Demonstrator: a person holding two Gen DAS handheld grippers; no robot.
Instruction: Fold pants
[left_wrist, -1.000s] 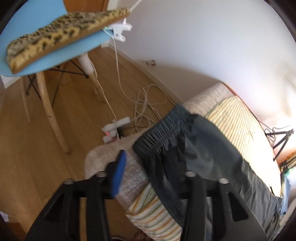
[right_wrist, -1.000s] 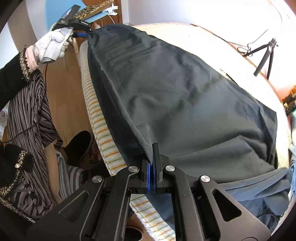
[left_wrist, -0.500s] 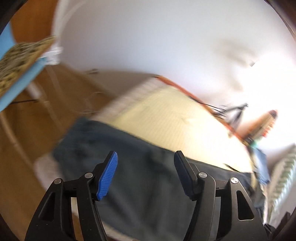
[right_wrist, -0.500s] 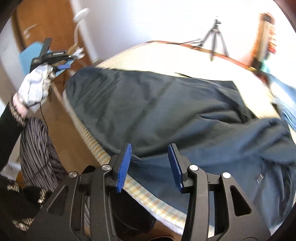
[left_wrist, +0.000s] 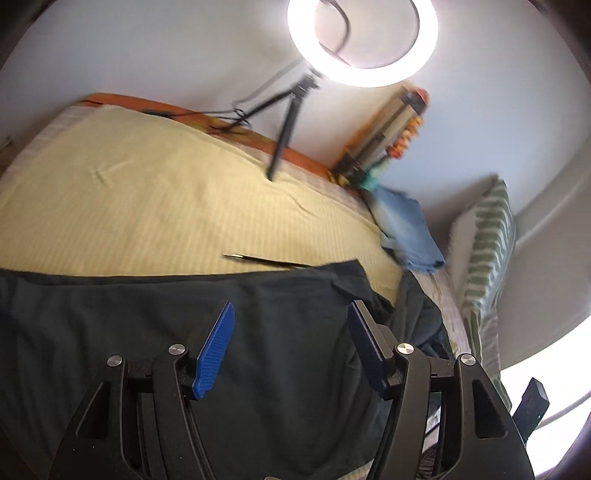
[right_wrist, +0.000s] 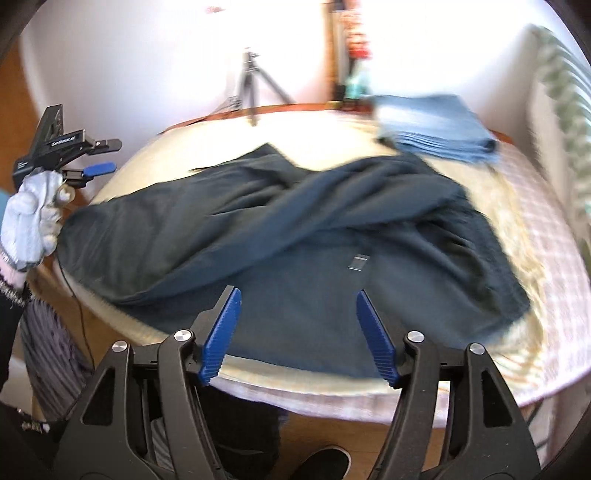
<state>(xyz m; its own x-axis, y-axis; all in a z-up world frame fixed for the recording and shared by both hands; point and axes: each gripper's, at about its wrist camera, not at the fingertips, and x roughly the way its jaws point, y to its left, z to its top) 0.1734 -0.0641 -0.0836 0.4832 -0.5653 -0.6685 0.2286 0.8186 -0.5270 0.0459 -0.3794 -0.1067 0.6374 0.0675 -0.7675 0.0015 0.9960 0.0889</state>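
Bedroom conditions are noted: a bed (right_wrist: 543, 258) with a pale striped cover serves as the working surface. Nearest the right wrist camera, the right gripper (right_wrist: 297, 332) is seen with its jaws opening and nothing between them. The left gripper (left_wrist: 290, 345) is likewise parted and empty above the cloth. The dark pants (right_wrist: 295, 236) are laid across the near half of the bed, one leg thrown crookedly over the other, with the fabric rumpled. No tidy fold is judged complete; flattening and further folds appear to remain. Beyond, folded blue jeans (right_wrist: 432, 127) are stacked near the far edge, and a tripod (right_wrist: 253, 83) stands by the wall.

Against the frames of a second ago, the right gripper, then clamped on the hem, has let go; both views have swung from the waistband end toward the legs.
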